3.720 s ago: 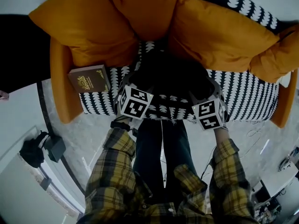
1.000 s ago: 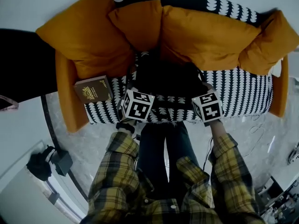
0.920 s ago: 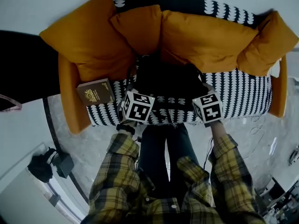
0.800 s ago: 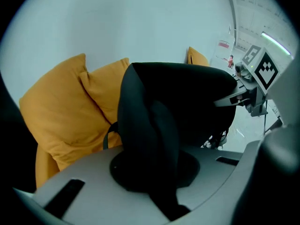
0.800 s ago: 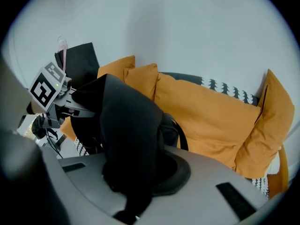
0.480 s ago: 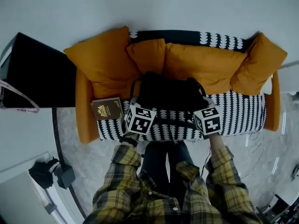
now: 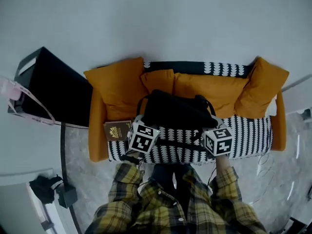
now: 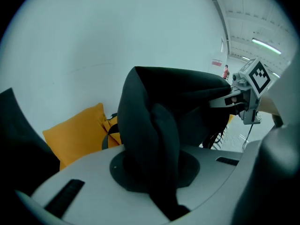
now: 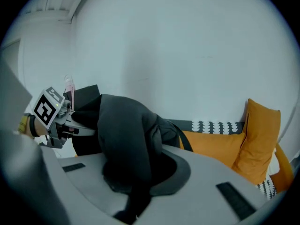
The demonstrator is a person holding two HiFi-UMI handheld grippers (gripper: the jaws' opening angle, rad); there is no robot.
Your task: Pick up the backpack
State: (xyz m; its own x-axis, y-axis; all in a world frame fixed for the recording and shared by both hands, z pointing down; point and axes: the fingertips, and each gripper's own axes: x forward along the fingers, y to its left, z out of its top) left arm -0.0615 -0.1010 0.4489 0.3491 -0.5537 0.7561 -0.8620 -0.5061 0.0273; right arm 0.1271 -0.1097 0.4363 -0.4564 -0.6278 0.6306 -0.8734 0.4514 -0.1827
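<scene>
Rising off the sofa (image 7: 246, 135) since a second ago, the black backpack (image 7: 175, 110) now hangs above the seat; left hand-held gripper (image 7: 140, 126) and right hand-held gripper (image 7: 214, 130) each pinch its fabric, jaws nearly closed; the pick-up looks essentially achieved.

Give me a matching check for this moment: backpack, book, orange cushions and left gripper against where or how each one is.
Things:
1. backpack
2. book
3. orange cushions
4. left gripper

Places or states:
A. propped along the back of the sofa
B. shut on dark fabric
C. pinched at both sides
D. lying at the sofa's left end in the head view

Pairs: 1-C, 2-D, 3-A, 4-B
</scene>
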